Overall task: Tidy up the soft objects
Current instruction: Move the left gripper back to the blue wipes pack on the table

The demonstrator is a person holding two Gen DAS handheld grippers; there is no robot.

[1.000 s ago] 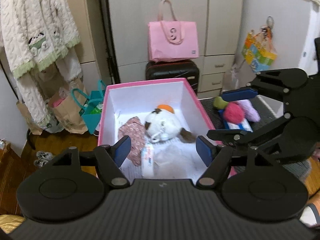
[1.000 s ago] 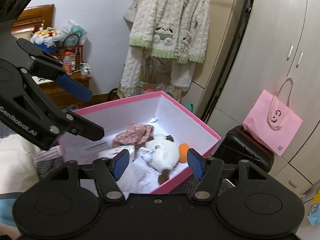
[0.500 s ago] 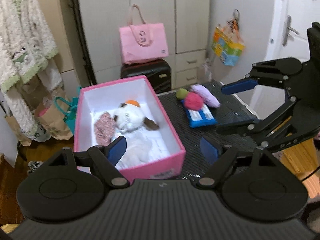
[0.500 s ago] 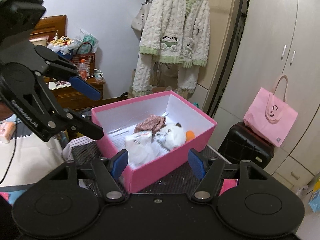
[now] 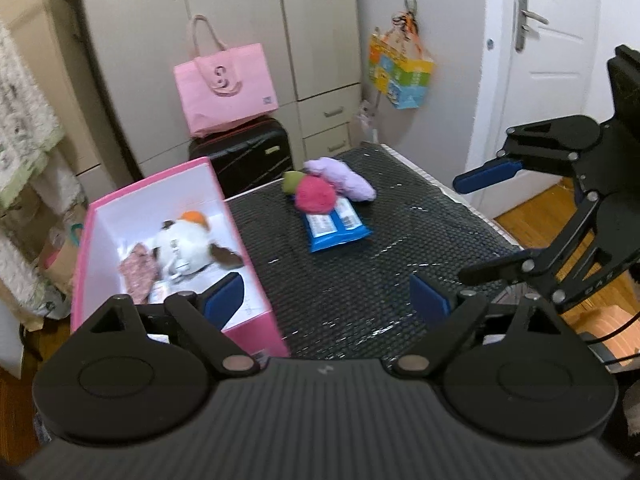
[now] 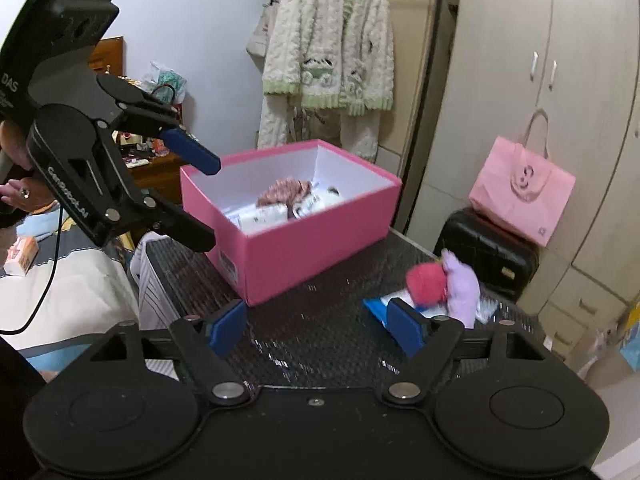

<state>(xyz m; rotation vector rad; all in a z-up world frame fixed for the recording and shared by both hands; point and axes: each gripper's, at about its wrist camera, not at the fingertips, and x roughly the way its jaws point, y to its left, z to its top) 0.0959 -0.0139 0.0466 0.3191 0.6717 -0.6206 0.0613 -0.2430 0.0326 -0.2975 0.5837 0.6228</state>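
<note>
A pink box (image 5: pixel 256 280) (image 6: pixel 304 248) stands on the black mesh table (image 5: pixel 360 280). Inside lie a white plush dog (image 5: pixel 184 240), a floral cloth (image 5: pixel 138 270) and a white packet. On the table beyond lie a pink plush ball (image 5: pixel 315 196) (image 6: pixel 426 282), a purple plush (image 5: pixel 344 178) (image 6: pixel 462 288), a green piece (image 5: pixel 291 181) and a blue wipes pack (image 5: pixel 338 228) (image 6: pixel 380 306). My left gripper (image 5: pixel 326 300) is open and empty, above the box's near right corner. My right gripper (image 6: pixel 316 326) is open and empty over the table, left of the plush pile.
A black suitcase (image 5: pixel 244 156) with a pink tote bag (image 5: pixel 226 88) stands behind the table by the wardrobe. A white cardigan (image 6: pixel 328 52) hangs at the left. A white door (image 5: pixel 552 80) is at the right. A bed (image 6: pixel 60 280) lies left of the table.
Both grippers have pulled back and up from the box and swung right. The plush pile and wipes pack have come into fuller view. Both stay open and empty.
</note>
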